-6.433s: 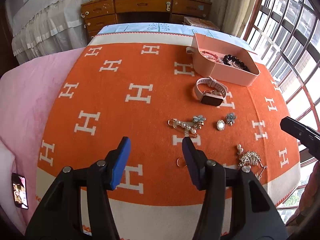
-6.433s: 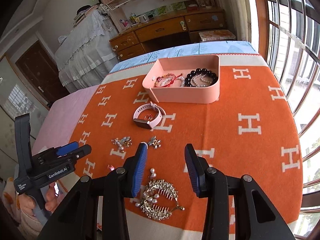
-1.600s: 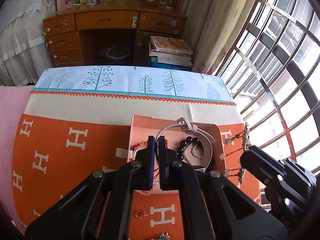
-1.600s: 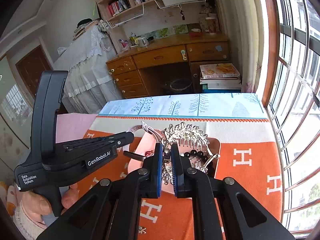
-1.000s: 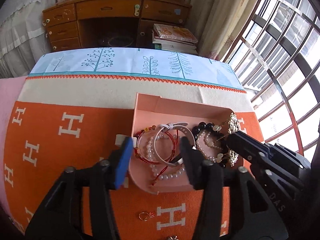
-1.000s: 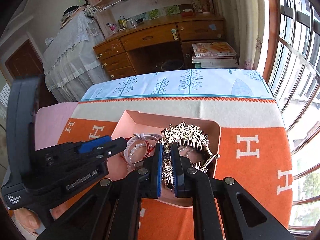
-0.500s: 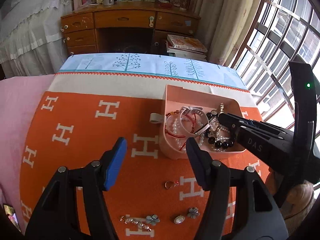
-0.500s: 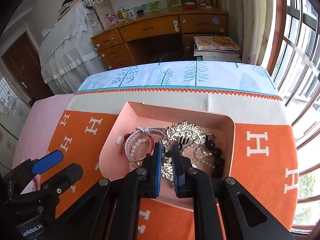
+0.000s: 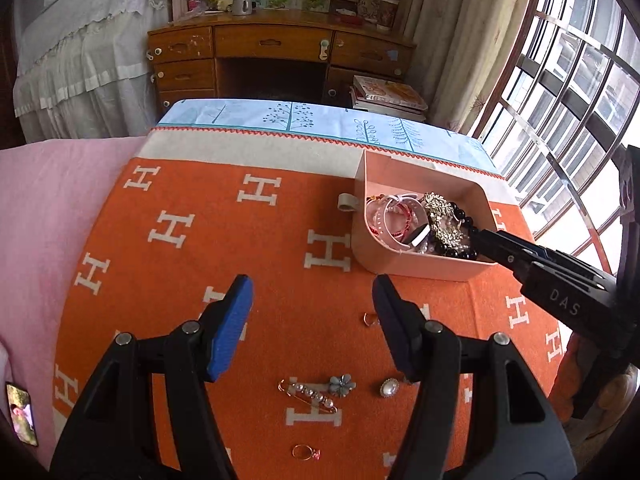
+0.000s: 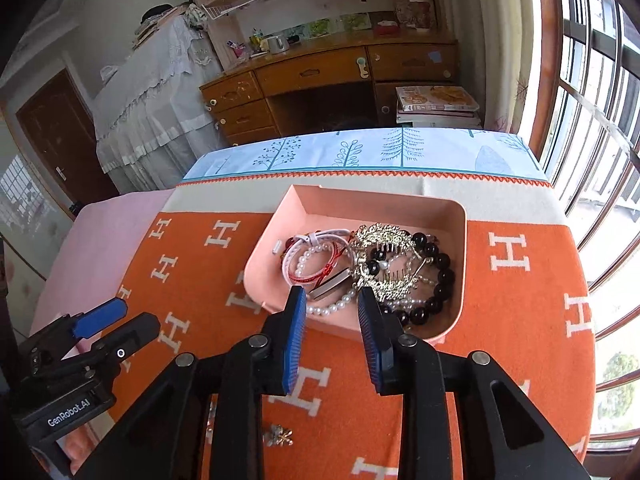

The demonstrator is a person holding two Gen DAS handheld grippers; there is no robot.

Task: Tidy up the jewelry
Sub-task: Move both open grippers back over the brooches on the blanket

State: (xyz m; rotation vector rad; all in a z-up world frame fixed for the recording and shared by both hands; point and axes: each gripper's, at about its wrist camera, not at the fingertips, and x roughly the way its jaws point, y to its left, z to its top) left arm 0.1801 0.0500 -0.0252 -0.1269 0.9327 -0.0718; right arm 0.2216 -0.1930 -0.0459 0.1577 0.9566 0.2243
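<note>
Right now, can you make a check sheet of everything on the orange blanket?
Surface: orange blanket with white H letters, over a pink cover.
Job's things: pink plastic tray holding gold hair comb, black bead bracelet, pearl strands, watch; pearl safety-pin brooch, flower pin, oval pearl brooch, two rings lying loose.
Clutter: phone at the edge.
Grippers: left gripper open; right gripper open, empty.
Cables: nothing seen.
Surroundings: wooden desk, window, books.

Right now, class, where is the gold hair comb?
The gold hair comb lies inside the pink box, right of the white watch and on the black bead bracelet, just beyond the right gripper's open jaws.
</note>
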